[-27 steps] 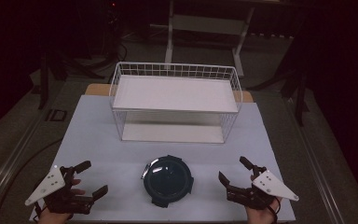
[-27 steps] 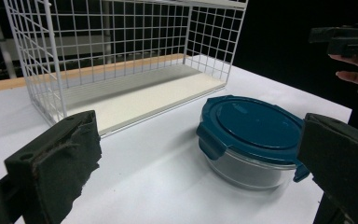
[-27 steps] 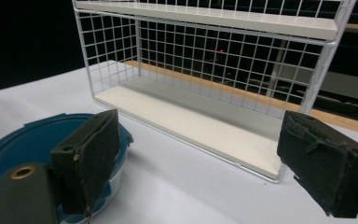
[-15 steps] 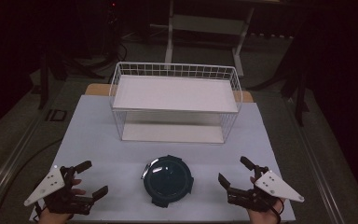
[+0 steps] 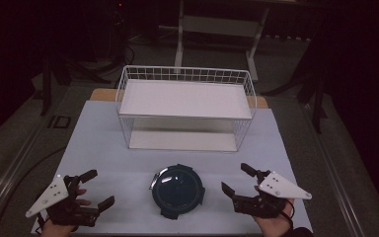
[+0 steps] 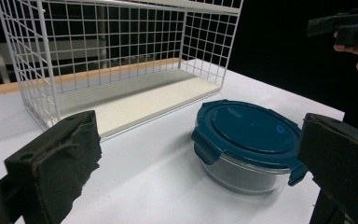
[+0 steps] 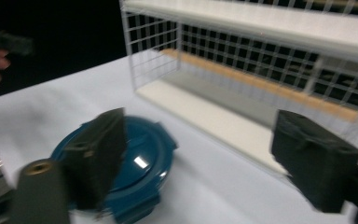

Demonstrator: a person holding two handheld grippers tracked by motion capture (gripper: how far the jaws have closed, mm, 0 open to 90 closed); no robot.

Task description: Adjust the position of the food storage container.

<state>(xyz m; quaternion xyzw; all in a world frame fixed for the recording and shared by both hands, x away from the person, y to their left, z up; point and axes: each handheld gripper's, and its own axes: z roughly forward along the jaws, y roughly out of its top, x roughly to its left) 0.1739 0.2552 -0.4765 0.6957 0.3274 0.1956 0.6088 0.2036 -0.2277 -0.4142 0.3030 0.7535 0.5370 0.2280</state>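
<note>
Both sets of jaws are standing wide apart, gripping nothing. Left gripper point(image 5: 90, 190) and right gripper point(image 5: 237, 178) are barely shifting from a moment ago, so no reach started yet. They're flanking the lidded container point(image 5: 178, 189), near counter point(image 5: 103, 143) front edge, before the wire rack point(image 5: 186, 106). Hands low, angled inward.

I see a dim room: grey floor point(image 5: 24, 123) around my white table point(image 5: 98, 143), a metal stand point(image 5: 217, 24) behind.
</note>
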